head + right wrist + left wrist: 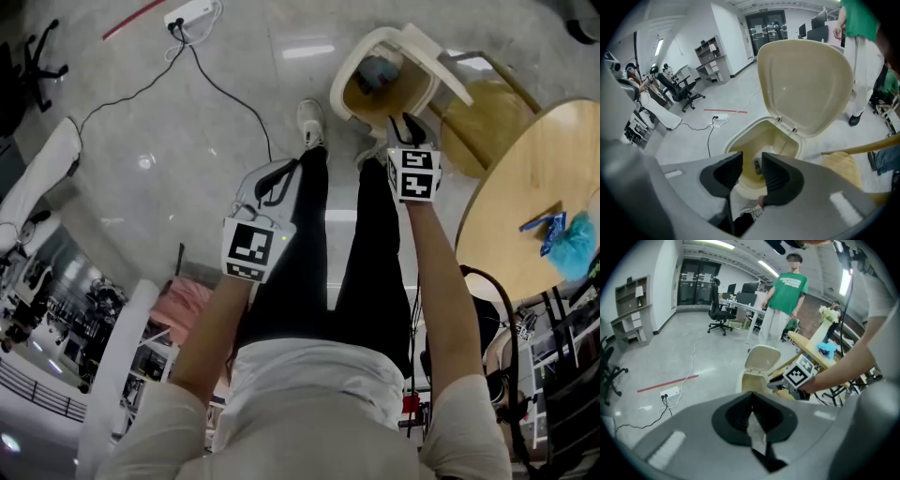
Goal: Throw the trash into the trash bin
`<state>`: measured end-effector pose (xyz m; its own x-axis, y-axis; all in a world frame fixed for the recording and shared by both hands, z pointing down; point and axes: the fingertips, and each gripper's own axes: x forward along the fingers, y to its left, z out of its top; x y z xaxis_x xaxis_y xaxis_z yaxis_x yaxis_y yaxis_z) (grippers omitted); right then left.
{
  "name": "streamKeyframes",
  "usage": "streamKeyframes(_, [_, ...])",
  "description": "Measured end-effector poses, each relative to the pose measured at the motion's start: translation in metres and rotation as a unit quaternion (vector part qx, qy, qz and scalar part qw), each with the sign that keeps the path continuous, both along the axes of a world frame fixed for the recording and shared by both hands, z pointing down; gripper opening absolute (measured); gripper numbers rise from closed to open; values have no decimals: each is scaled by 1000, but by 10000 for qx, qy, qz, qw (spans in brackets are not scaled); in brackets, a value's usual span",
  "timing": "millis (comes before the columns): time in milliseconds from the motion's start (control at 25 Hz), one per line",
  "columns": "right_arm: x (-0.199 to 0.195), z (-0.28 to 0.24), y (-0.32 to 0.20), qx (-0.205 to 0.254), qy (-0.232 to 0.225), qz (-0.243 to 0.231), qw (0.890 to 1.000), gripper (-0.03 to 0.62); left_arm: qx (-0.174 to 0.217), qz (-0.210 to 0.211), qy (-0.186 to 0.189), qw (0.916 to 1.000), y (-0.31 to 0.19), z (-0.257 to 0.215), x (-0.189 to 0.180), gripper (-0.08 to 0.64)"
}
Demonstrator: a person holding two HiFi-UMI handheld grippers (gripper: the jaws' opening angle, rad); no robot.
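A cream trash bin (354,101) stands on the floor with its lid (427,56) swung up, just past the person's shoes. My right gripper (405,127) hangs over the bin's near rim. In the right gripper view it (752,171) is open with nothing between the pads, and pale trash (759,165) lies down in the bin (740,140) below the gap. My left gripper (274,180) is to the bin's left, over bare floor. In the left gripper view it (753,422) is shut on a crumpled white scrap of paper (757,433). The bin (757,376) lies ahead of it.
A round wooden table (525,178) stands to the right of the bin, with a blue bag (572,246) on it. A power strip (192,14) and its cable (230,94) lie on the floor beyond. A person in a green shirt (785,301) stands behind the bin.
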<state>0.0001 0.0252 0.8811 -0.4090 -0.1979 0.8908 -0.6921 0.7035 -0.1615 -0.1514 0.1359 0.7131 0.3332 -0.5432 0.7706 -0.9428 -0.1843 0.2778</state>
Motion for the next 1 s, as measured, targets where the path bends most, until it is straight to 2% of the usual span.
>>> streamKeyframes(280, [5, -26, 7, 48, -91, -180, 9998, 128, 111, 27, -34, 9999, -7, -20, 10, 5])
streamKeyframes(720, [10, -82, 4, 188, -377, -228, 9989, 31, 341, 145, -77, 9993, -21, -57, 31, 5])
streamKeyframes(1000, [14, -141, 2, 285, -560, -99, 9980, 3, 392, 182, -88, 9990, -29, -95, 36, 5])
